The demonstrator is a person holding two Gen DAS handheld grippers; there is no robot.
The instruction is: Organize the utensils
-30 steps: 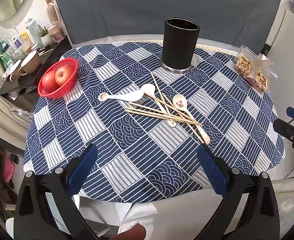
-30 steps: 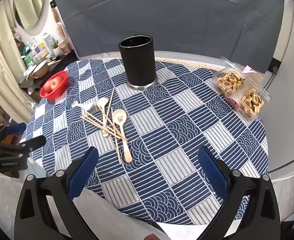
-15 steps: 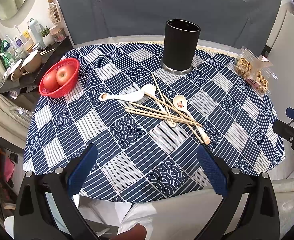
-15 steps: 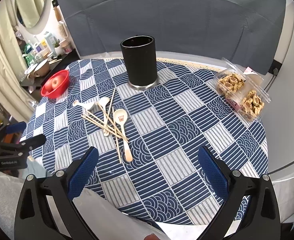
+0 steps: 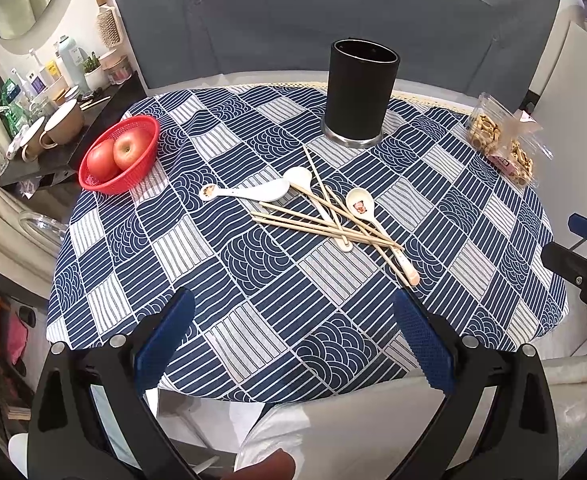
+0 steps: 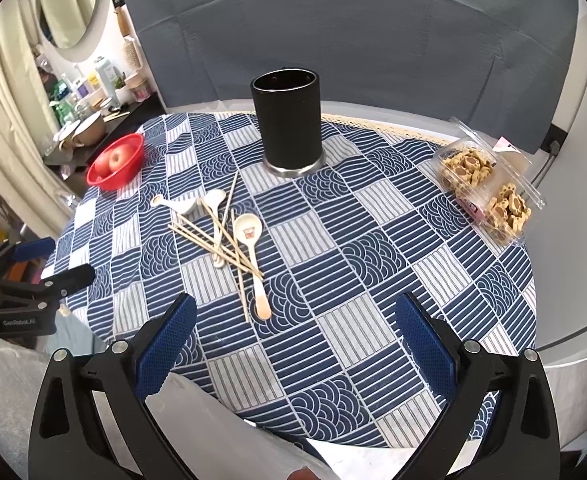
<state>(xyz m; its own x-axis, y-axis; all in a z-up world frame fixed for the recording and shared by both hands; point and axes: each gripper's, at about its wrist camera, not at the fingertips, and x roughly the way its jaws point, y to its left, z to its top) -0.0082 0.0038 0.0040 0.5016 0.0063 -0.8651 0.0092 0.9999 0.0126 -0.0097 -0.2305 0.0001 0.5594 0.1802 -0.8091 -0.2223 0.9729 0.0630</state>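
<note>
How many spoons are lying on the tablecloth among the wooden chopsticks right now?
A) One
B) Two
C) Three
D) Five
C: three white spoons lie in the pile: one with a paw-shaped handle end, one under the chopsticks, and one with a picture in its bowl. The black holder stands apart behind them.

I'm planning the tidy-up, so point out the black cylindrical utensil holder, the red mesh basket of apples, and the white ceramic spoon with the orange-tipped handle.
Black cylindrical utensil holder (image 5: 359, 98): left wrist view, side wall.
Red mesh basket (image 5: 147, 160): left wrist view, front rim.
White ceramic spoon with orange-tipped handle (image 6: 248, 229): right wrist view, bowl.
</note>
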